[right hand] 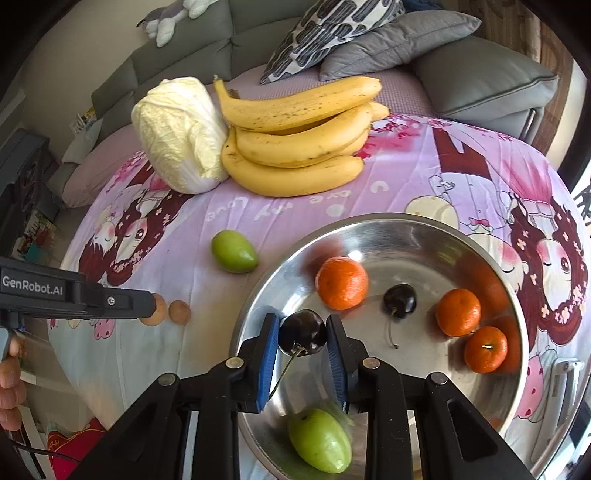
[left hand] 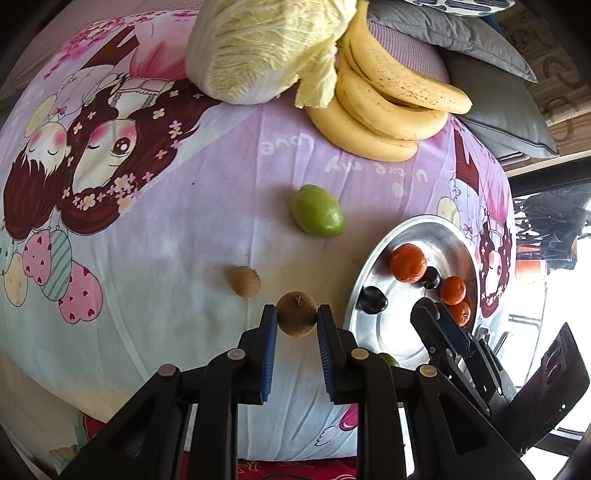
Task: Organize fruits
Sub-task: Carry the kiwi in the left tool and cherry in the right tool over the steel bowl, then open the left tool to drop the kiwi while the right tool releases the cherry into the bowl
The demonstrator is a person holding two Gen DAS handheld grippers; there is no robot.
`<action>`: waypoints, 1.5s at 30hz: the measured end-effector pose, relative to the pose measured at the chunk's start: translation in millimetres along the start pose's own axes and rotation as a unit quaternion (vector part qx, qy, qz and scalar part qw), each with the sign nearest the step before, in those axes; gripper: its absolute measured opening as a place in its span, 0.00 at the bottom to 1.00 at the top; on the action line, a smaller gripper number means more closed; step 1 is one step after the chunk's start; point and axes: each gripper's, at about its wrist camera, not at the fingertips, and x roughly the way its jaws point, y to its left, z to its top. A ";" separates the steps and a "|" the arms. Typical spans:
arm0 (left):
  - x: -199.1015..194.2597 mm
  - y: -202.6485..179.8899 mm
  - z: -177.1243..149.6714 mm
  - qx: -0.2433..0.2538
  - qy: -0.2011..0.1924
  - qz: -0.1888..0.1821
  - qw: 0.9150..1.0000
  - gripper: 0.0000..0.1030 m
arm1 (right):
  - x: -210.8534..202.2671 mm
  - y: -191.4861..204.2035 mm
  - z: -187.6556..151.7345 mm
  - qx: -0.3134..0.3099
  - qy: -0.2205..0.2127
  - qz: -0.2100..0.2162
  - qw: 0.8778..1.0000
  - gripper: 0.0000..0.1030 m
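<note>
A home living room is shown. A grey sofa is seen at the back, and everything else can be placed from it. On its seat, grey cushions and a black-and-white patterned pillow are laid, and a soft toy is set on its backrest. Just in front of the sofa, a table is covered with a printed cartoon cloth. On the cloth, near the sofa, a cabbage and bananas are put; farther from the sofa, a metal bowl of fruit is placed.

Cabbage, bananas blocking rear
</note>
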 end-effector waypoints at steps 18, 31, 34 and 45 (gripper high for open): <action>22.1 -84.6 -7.9 0.066 0.024 -0.004 0.998 0.22 | -9.9 -68.6 -5.2 0.070 0.006 -0.048 0.996 0.27; 37.2 -73.3 -8.4 0.039 0.035 0.005 0.999 0.22 | -0.8 -55.1 -7.4 0.045 0.029 -0.044 0.998 0.28; 38.1 -71.1 -7.8 0.036 0.037 0.007 0.999 0.22 | 5.0 -54.1 -7.7 0.044 0.040 -0.047 0.997 0.28; 37.7 -64.3 -5.8 0.024 0.036 0.018 0.999 0.22 | 9.2 -50.0 -7.9 0.038 0.050 -0.051 0.997 0.28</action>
